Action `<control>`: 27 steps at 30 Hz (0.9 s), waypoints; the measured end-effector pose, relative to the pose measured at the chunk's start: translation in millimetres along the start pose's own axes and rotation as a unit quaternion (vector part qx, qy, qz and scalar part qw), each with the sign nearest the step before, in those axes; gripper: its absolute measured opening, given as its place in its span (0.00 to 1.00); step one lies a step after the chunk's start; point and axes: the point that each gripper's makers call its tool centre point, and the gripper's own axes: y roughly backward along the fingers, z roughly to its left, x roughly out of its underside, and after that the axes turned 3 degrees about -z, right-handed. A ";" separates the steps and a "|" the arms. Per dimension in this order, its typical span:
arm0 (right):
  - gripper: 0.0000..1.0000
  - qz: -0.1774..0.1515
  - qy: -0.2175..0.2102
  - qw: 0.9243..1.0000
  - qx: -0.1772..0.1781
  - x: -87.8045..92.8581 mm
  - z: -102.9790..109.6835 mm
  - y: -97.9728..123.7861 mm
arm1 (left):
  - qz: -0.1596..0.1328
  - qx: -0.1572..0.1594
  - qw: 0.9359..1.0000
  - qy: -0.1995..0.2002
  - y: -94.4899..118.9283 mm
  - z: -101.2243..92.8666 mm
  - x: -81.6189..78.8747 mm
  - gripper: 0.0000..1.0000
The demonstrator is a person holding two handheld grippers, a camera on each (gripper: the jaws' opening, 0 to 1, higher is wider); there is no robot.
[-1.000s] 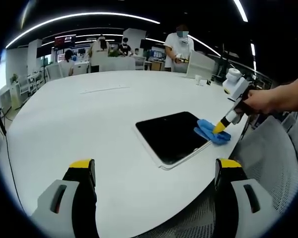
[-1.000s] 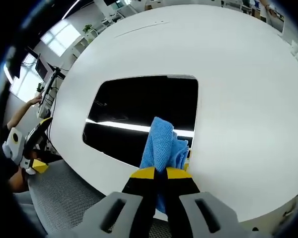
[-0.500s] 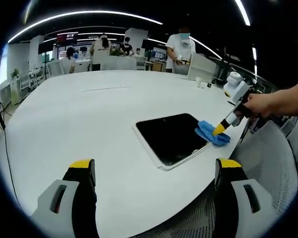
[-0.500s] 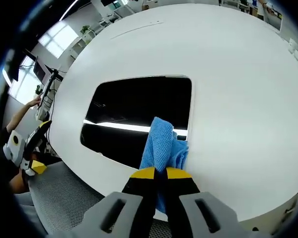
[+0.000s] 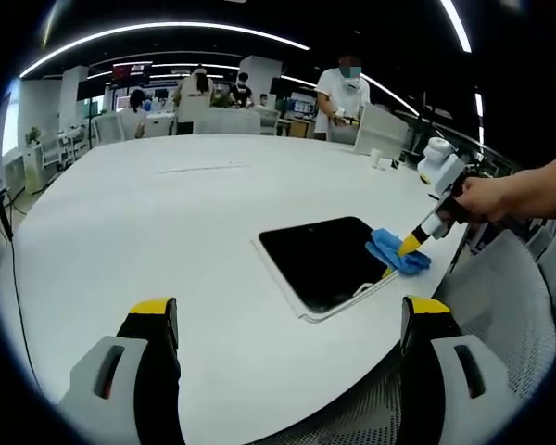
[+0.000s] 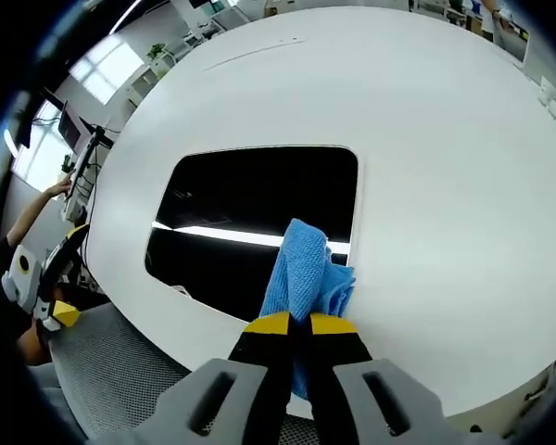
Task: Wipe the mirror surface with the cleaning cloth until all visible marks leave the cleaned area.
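Right hand-held gripper (image 6: 291,323) clamped on blue cloth (image 6: 304,273), angled down at mirror (image 6: 250,218) corner on white tabletop (image 6: 445,167). Left hand-held gripper (image 5: 287,311) jaws apart, level, off tabletop edge.

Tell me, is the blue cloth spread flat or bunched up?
Bunched up: the blue cloth rises in folds on the mirror, pinched in the right gripper.
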 end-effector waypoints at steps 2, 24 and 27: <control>0.00 0.000 -0.005 1.000 0.000 -2.6 -1.3 -0.8 | 0.000 -0.001 1.000 -0.003 0.0 0.7 0.1 0.99; 0.00 -0.008 0.015 1.000 0.013 -48.8 -16.6 -14.7 | 0.003 0.001 1.000 -0.005 -1.3 0.3 1.6 0.99; 0.00 -0.009 0.018 1.000 0.016 -54.4 -17.5 -15.0 | 0.002 0.001 1.000 -0.005 -1.1 1.2 1.4 0.99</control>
